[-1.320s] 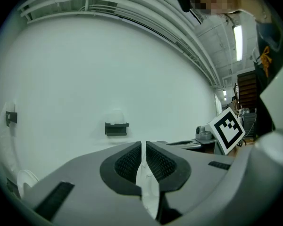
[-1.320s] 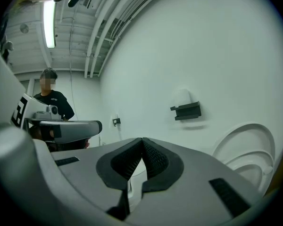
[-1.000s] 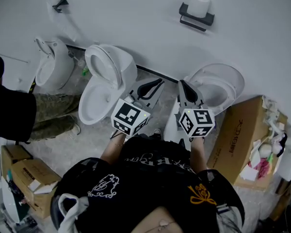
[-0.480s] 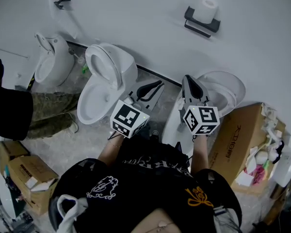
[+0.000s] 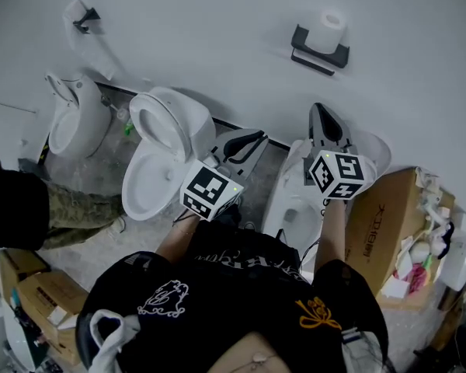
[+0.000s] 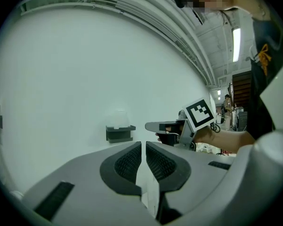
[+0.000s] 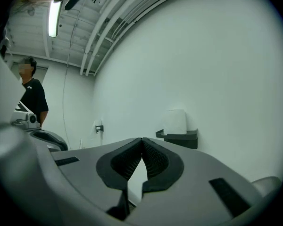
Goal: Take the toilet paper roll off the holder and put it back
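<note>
A white toilet paper roll (image 5: pixel 328 22) stands on a dark holder (image 5: pixel 320 53) fixed to the white wall. My right gripper (image 5: pixel 320 112) is raised toward it, still a gap below the holder, jaws shut and empty. In the right gripper view the roll (image 7: pixel 175 122) and holder (image 7: pixel 180 138) show just right of the closed tips (image 7: pixel 142 139). My left gripper (image 5: pixel 248 140) is lower and to the left, shut but for a thin slit, holding nothing. In the left gripper view the roll (image 6: pixel 119 119) and holder (image 6: pixel 120 133) lie left of its tips (image 6: pixel 144 145), with the right gripper (image 6: pixel 161 126) beside them.
Three white toilets (image 5: pixel 159 150) stand along the wall below the holder. A second wall holder (image 5: pixel 84 15) is at the upper left. Open cardboard boxes (image 5: pixel 384 224) sit at the right, more boxes (image 5: pixel 27 286) at the lower left. A person's legs (image 5: pixel 78 208) are at the left.
Both grippers have moved up toward the wall, the right one farther, so it now reaches nearer the holder. Both stayed shut and empty.
</note>
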{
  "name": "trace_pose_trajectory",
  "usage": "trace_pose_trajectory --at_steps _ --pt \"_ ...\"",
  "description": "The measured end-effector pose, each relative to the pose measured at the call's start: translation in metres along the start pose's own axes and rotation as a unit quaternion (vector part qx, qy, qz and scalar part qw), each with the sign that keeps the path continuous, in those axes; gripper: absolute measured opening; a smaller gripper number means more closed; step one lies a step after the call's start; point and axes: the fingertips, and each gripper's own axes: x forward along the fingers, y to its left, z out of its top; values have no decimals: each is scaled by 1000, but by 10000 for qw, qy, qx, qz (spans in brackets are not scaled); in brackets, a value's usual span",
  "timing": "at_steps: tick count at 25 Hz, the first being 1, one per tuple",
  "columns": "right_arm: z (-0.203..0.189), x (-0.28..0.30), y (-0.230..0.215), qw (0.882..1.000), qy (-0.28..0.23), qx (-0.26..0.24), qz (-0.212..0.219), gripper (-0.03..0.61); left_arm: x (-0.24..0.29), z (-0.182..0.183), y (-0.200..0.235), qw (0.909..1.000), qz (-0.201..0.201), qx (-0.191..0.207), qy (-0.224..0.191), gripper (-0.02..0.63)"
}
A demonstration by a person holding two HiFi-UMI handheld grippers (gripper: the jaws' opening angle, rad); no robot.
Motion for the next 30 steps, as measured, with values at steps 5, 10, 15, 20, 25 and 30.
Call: trace_pose_trajectory --at_steps 5,10,15,20,25,30 --pt "18 38 -26 9996 -44 -145 -255 12 12 4 24 9999 -160 23 -36 43" --pt "34 76 -43 9988 12 -350 -334 36 23 13 45 9995 -256 70 -170 43" --pt "46 110 -63 9964 152 -749 -373 126 38 20 60 9990 -314 101 -293 43" --pt "51 135 -87 9948 257 -816 -556 168 43 20 72 9991 -304 103 -281 43" --pt "52 154 -109 9916 466 -976 -713 241 49 20 80 9991 -319 74 -272 43" --pt "52 178 -127 9884 744 -1055 -800 307 53 23 86 9991 -312 96 -284 43"
